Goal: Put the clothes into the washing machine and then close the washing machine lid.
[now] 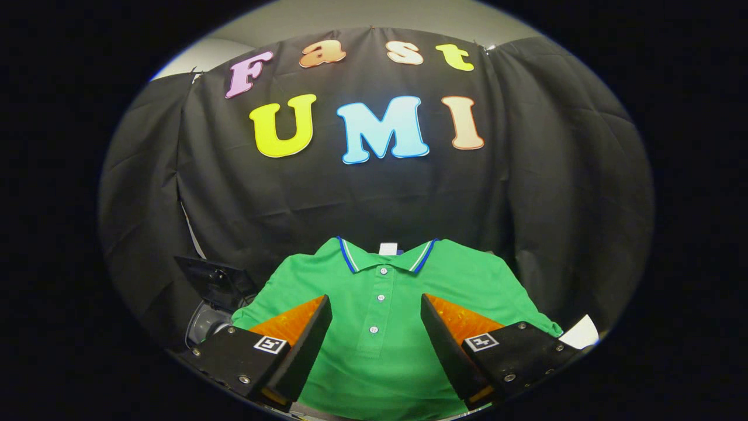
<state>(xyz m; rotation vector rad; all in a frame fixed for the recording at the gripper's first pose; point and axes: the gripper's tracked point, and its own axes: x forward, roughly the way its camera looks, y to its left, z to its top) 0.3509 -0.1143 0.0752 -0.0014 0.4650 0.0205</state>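
My claw (377,327) is released, its fingers spread apart above the green cotton polo shirt with a blue-and-white striped collar (385,292), which lies flat. The button placket lies between my fingers. I should go down on the placket, pinch a thick fold, then lift. Left of the shirt, the grey round machine opening (204,324) waits.

Square-marker-tagged, screw-studded gripper (376,313) mounts

The claw (376,307) is level, its two fingers spread wide apart.
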